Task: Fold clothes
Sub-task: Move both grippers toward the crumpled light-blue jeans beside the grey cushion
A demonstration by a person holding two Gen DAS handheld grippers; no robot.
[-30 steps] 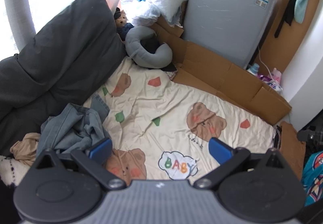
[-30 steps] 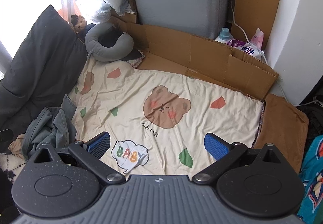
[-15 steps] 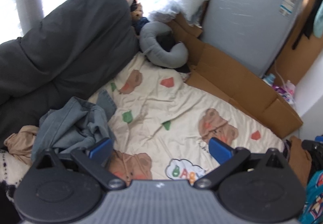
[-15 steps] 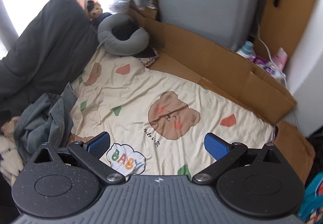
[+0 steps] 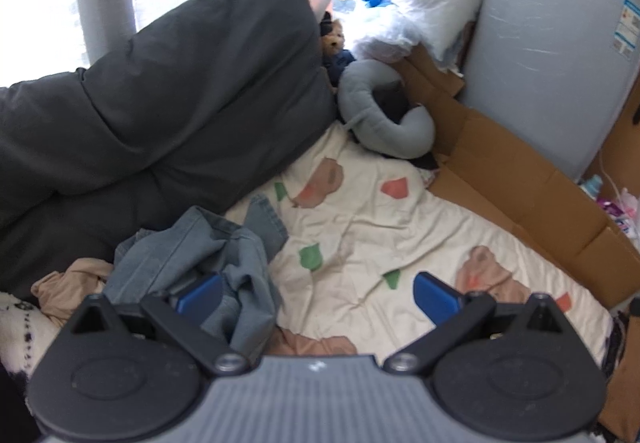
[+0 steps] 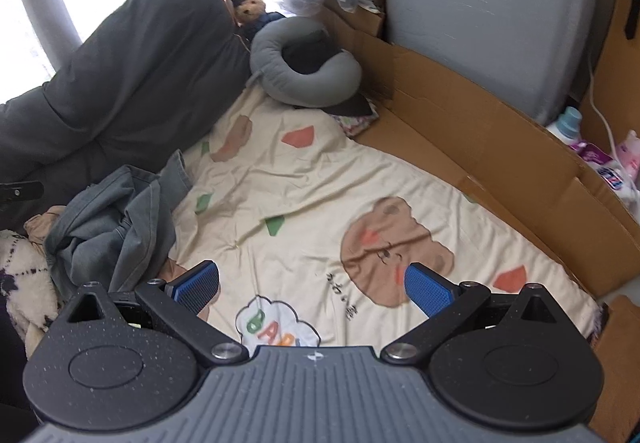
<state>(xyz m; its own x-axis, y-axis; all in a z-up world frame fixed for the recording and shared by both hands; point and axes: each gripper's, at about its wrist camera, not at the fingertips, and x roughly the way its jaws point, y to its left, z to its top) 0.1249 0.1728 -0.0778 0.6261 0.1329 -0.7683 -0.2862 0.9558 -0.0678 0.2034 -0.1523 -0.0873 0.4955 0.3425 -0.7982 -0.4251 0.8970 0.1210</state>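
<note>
Left gripper (image 5: 316,293) has its jaws spread wide, nothing between them, hanging over the crumpled denim garment (image 5: 192,247) at the left edge of the bear-print sheet (image 5: 400,235). Right gripper (image 6: 312,285) is likewise apart and empty, over the sheet, denim (image 6: 108,219) off to its left. I judge denim as heavy, stiff-ish, grippy: it won't slip but will drag. Best hold looks like the hemmed leg end (image 5: 264,215) poking toward the sheet. Waistband and second leg are buried in the heap. Beige cloth (image 5: 68,283) beside it is half hidden; can't tell what it is.
</note>
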